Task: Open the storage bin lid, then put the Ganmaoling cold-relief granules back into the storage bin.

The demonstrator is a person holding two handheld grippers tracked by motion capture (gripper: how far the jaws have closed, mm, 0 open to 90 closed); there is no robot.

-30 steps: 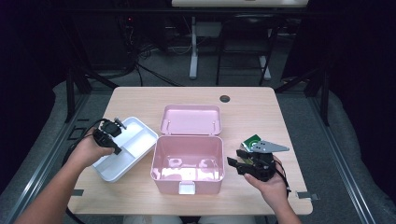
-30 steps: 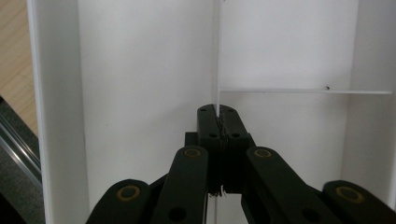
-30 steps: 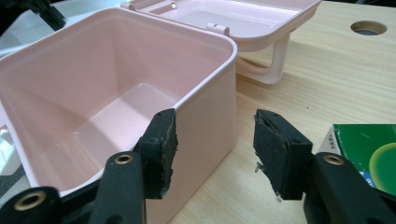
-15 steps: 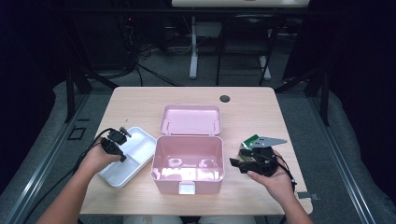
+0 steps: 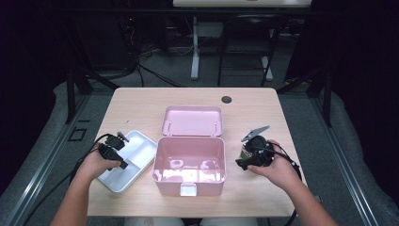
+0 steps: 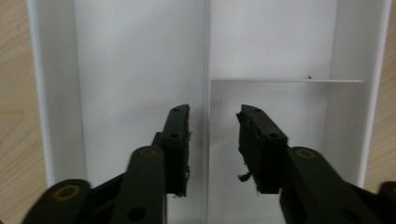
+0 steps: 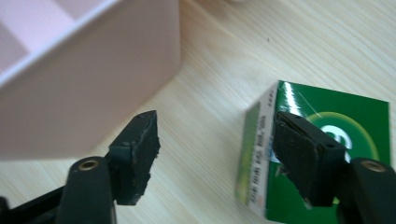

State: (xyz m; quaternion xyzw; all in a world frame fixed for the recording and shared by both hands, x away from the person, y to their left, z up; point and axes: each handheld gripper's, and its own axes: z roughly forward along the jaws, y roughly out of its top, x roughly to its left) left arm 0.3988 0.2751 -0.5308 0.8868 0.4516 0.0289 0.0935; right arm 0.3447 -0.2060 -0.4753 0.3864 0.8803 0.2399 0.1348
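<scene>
The white divided tray point(image 6: 140, 56) lies directly beneath the left gripper point(image 6: 212, 140), on the table point(image 5: 141, 103) just left of the open pink box point(image 5: 189, 160); the jaws stand apart astride the tray's central divider, having just been opening, and nothing is held between them; in the high view the left gripper point(image 5: 115, 148) sits over the tray's point(image 5: 136, 153) near-left part, the left hand point(image 5: 96, 162) wrapped round it with the forearm coming in from the lower left. The green carton point(image 7: 322, 154) lies on the wood just right of the box; the right gripper point(image 7: 215, 149) has its jaws spread, having just been opening, one pad in front of the carton's edge, the other over bare table beside the box wall; whether that pad touches the carton cannot be told. The right hand point(image 5: 277, 167) holds the right gripper point(image 5: 251, 155) low, pointed toward the box.
</scene>
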